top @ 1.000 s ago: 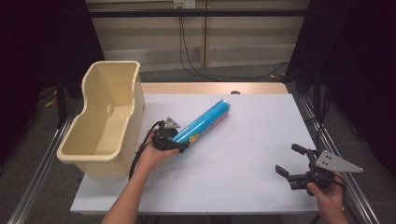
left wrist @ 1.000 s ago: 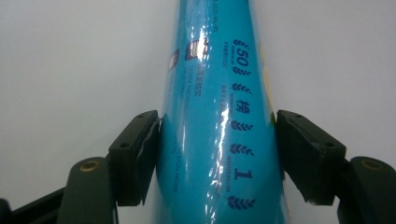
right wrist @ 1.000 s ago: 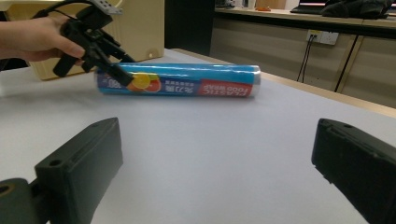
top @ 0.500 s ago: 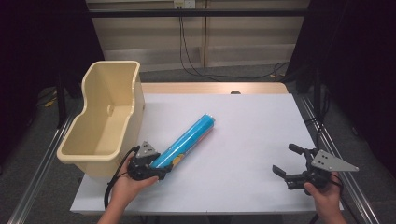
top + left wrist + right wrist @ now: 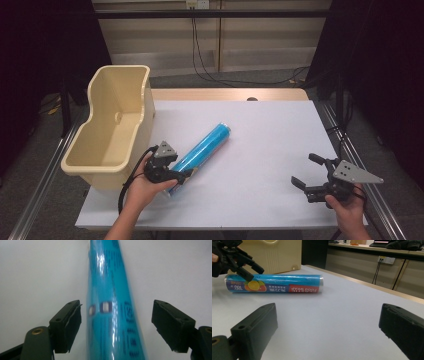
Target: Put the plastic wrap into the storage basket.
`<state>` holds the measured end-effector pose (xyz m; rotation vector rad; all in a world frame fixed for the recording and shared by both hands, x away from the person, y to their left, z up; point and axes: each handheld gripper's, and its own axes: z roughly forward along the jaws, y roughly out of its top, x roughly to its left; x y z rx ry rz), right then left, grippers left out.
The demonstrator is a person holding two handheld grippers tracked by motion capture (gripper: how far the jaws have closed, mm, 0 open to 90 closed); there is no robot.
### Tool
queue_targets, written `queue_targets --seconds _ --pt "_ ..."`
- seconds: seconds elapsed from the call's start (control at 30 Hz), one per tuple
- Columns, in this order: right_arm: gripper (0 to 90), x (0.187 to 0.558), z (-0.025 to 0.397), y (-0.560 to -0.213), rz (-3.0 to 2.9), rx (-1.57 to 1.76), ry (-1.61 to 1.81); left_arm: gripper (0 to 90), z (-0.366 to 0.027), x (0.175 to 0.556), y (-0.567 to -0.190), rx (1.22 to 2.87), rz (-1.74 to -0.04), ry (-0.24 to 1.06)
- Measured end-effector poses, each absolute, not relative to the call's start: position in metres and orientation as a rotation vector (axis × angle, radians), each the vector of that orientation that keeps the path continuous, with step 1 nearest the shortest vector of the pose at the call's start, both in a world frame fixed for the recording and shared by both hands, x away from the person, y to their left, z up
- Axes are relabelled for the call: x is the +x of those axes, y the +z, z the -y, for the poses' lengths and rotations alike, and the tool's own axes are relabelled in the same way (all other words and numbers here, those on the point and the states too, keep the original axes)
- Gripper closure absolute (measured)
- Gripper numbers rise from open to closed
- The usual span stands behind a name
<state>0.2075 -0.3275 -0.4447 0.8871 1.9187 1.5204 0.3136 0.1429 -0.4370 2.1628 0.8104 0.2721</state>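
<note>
A blue roll of food wrap [image 5: 202, 150] lies slantwise on the white table [image 5: 260, 150], its near end towards the front left. My left gripper [image 5: 186, 176] is open astride that near end. In the left gripper view the roll [image 5: 110, 290] runs up between the two spread jaws, with a gap on each side. My right gripper [image 5: 305, 169] is open at the front right, nothing between its jaws, far from the roll. The right gripper view looks across the table at the roll [image 5: 277, 283], with the left gripper [image 5: 249, 268] at the roll's left end.
A tall cream plastic bin [image 5: 145, 125] stands on the table's left side, close beside the left hand; it appears again as the bin [image 5: 282, 255] behind the roll. Cables hang at the back wall. Bare white tabletop lies between the two grippers.
The left gripper drew the roll from the table's middle towards the front left, beside the bin. The right gripper has barely moved.
</note>
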Motion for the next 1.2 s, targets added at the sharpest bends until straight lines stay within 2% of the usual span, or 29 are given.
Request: queue_targets --seconds 0.3,0.93,1.2 --pt "1.7 0.207 0.328 -0.445 -1.922 0.885 1.523 23.6 -0.115 0.35 -0.434 2.243 -0.854 0.237" --pt "1.7 0.207 0.329 -0.444 -1.931 0.879 1.529 21.6 -0.076 0.38 -0.445 2.427 -0.943 0.102" --pt "1.8 0.207 0.329 -0.444 -1.931 0.881 1.528 29.8 -0.072 0.38 -0.447 2.489 -0.955 0.117"
